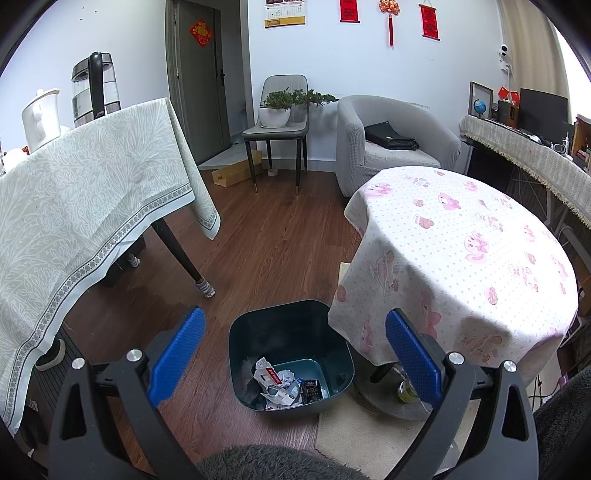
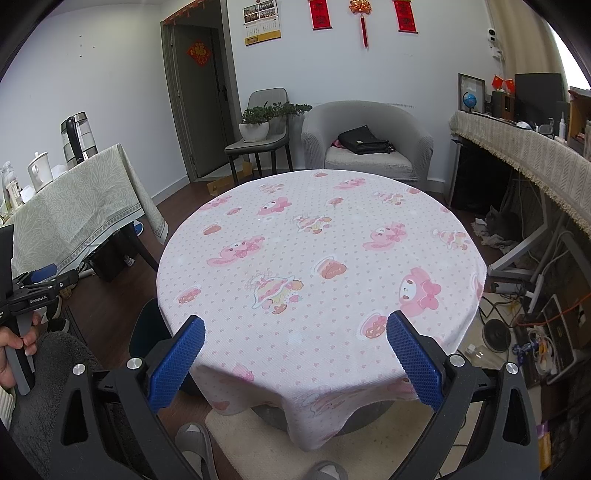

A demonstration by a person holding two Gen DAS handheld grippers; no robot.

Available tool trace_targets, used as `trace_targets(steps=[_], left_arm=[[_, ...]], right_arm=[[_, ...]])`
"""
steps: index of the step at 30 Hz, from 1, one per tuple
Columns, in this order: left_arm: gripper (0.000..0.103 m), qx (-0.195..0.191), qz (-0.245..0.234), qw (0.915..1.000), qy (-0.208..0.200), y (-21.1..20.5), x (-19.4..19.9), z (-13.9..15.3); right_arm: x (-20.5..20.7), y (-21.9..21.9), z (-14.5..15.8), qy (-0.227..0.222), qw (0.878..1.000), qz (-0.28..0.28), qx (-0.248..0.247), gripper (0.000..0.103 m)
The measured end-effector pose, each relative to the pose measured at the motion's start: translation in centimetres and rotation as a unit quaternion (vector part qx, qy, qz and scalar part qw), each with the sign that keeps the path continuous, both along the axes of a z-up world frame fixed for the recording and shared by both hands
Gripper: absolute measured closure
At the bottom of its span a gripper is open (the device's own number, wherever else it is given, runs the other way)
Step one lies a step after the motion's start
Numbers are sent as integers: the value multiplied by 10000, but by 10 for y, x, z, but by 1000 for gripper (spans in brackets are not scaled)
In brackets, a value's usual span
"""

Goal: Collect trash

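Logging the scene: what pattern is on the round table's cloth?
Pink cartoon characters and small hearts on white cloth; clearest in the right wrist view.

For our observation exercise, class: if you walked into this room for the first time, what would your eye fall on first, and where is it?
The round table draped in a pink cartoon cloth fills the middle of the right wrist view, with nothing lying on its top. Beside it on the wooden floor, the dark bin sits between the left gripper's open blue fingers, crumpled wrappers in its bottom. On the far wall hang red decorations.
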State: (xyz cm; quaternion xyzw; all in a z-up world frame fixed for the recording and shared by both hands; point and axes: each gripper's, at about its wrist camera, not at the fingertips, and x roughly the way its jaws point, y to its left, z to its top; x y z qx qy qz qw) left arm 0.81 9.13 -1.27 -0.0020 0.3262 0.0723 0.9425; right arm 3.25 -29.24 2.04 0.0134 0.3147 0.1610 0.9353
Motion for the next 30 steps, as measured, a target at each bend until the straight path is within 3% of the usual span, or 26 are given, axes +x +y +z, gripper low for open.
trace_targets(steps=[30], left_arm=[[3,17,-16,10000,27,-2,-1,-2]], right_arm=[[0,1,1,10,10000,1,-15,3]])
